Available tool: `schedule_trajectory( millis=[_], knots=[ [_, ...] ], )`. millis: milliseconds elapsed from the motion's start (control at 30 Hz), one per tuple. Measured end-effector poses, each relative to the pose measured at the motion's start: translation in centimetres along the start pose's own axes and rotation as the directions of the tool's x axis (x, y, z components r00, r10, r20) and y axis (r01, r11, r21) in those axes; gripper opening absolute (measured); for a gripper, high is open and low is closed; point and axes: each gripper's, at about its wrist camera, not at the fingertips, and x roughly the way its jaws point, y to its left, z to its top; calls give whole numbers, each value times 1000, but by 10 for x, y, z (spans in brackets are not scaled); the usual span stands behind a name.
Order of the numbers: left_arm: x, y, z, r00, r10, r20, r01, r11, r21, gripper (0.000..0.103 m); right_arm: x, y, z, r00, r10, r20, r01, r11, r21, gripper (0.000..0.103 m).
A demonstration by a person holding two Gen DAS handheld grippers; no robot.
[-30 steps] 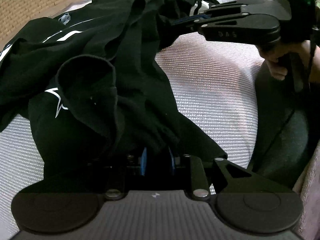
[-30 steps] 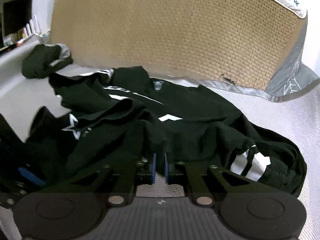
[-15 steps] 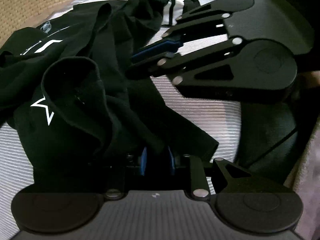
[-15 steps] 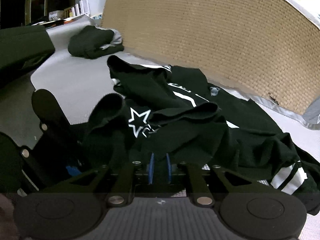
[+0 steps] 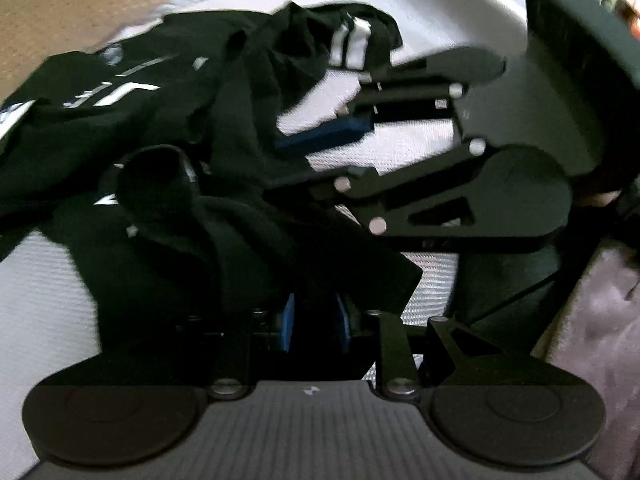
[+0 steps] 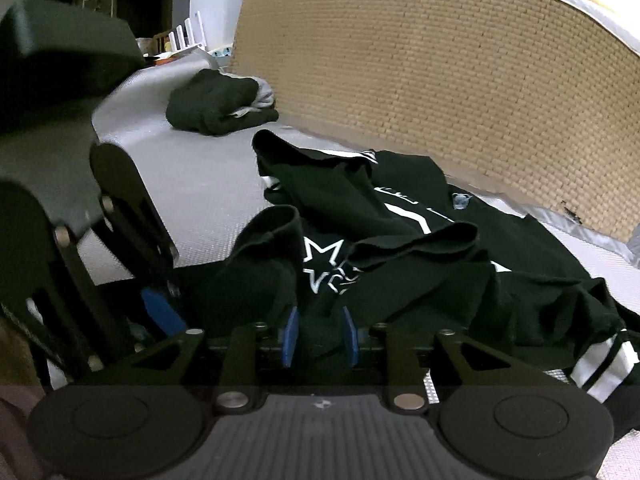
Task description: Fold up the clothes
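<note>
Black garment (image 6: 400, 264) lies crumpled, left tongs (image 5: 315, 322) and right tongs (image 6: 319, 336) low, side by side, both gripping its edge.

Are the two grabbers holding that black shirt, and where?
Yes. The left gripper and right gripper each pinch the near edge of the crumpled black shirt. Which part of it, I cannot tell.

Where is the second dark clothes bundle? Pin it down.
In the right wrist view, the folded dark bundle lies upper left on the grey surface, beside the woven panel.
</note>
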Motion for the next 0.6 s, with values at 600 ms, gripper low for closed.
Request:
schedule_trajectory(
  millis=[600],
  knots=[
    [-1, 44, 0, 973, 231, 8, -227, 962, -150, 31, 10, 33, 18, 999, 22, 38, -23, 1000, 14, 47]
  ],
)
